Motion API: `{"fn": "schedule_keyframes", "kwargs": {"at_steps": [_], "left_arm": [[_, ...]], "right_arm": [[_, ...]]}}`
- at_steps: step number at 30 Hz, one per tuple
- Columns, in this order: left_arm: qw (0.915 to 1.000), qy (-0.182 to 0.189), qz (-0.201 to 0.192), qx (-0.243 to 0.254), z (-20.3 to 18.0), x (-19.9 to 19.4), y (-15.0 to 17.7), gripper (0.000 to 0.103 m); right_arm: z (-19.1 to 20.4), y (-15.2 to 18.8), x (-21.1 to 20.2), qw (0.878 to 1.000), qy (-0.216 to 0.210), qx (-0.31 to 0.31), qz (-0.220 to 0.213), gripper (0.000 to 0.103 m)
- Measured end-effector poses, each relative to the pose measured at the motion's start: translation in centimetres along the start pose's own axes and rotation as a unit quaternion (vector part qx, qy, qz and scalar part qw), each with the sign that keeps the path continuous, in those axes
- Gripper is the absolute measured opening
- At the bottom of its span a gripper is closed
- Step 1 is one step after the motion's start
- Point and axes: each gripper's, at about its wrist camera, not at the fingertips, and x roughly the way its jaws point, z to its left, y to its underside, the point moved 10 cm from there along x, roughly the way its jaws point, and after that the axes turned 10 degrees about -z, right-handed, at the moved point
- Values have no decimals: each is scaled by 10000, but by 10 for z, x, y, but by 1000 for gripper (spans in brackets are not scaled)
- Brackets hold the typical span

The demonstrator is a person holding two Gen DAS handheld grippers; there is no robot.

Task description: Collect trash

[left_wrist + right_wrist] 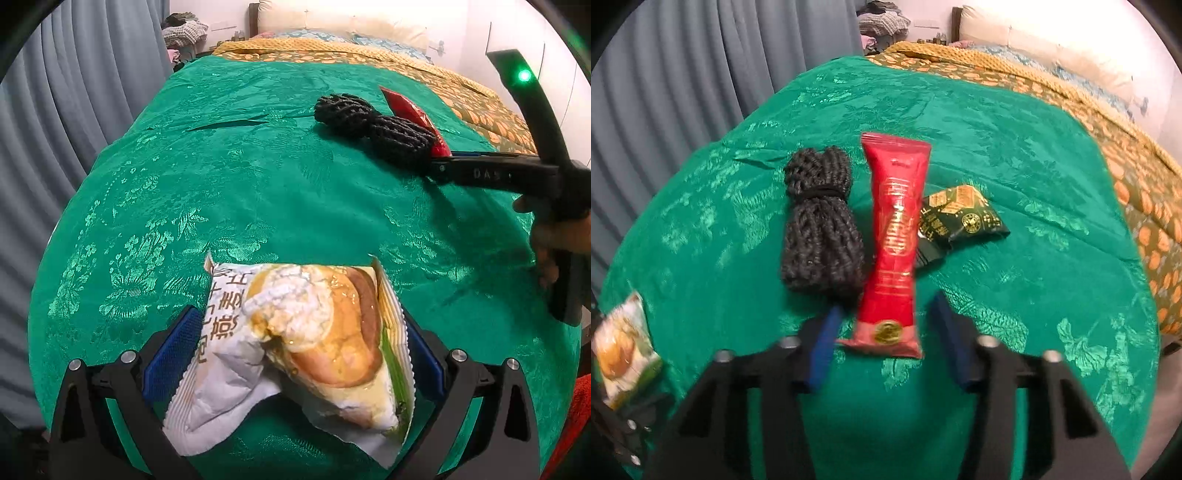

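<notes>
While the left claw (295,354) straddles the bun wrapper (295,350) wide, the right claw (882,339), also wide, should slide farther along the red packet (895,236), avoiding the braid (820,225) beside it.

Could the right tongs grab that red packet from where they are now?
Probably yes. The right tongs stand open, one finger on each side of the red packet's near end, nothing between. The black rope bundle lies close beside it.

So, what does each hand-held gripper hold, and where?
Neither visibly grips: the left hand-held gripper brackets the pale bread wrapper; the right brackets the red sachet's near end.
</notes>
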Motion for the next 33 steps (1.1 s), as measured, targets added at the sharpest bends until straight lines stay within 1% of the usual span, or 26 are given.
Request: {"fn": "schedule_keyframes", "kwargs": {"at_steps": [1, 3, 7, 10, 12, 13, 15, 18, 20, 21, 22, 25, 26, 28, 30, 33], "left_arm": [[10000, -2, 0, 0, 0, 0, 0, 99], [10000, -3, -1, 1, 0, 0, 0, 99], [10000, -6, -1, 3, 0, 0, 0, 99], [10000, -13, -2, 6, 0, 0, 0, 99], [10000, -14, -4, 2, 1, 1, 0, 99], [10000, -15, -5, 2, 1, 1, 1, 99], [10000, -18, -5, 4, 1, 1, 1, 99], [10000, -18, -6, 3, 1, 1, 1, 99], [10000, -19, -7, 2, 1, 1, 0, 99], [10000, -17, -7, 2, 1, 1, 1, 99], [10000, -17, -7, 3, 1, 1, 1, 99], [10000, -16, -8, 3, 1, 1, 1, 99], [10000, -16, -8, 3, 1, 1, 1, 99], [10000, -17, -9, 3, 1, 1, 1, 99], [10000, -17, -9, 2, 1, 1, 1, 99], [10000, -19, -10, 3, 1, 1, 1, 99]], "right_arm": [[0, 1, -5, 10000, -43, 22, -2, 34], [0, 5, -12, 9999, -105, 27, 38, 26], [-10, 18, -43, 9997, -201, 58, 117, 26], [-16, 36, -71, 9990, -288, 133, 309, 26], [-17, 52, -90, 9974, -372, 318, 521, 26], [-14, 61, -104, 9952, -503, 547, 639, 26], [-6, 72, -121, 9925, -661, 707, 750, 26], [6, 87, -128, 9917, -666, 778, 777, 26], [14, 97, -122, 9930, -614, 682, 741, 32], [17, 102, -119, 9942, -558, 595, 698, 43], [21, 107, -114, 9953, -498, 503, 664, 58], [28, 113, -108, 9990, -317, 108, 304, 74], [32, 114, -107, 9995, -238, -34, 211, 76], [37, 116, -107, 9998, -165, -111, 85, 84], [38, 117, -106, 9999, -114, -99, -31, 86], [38, 117, -106, 9999, -116, -88, -51, 87]]}}
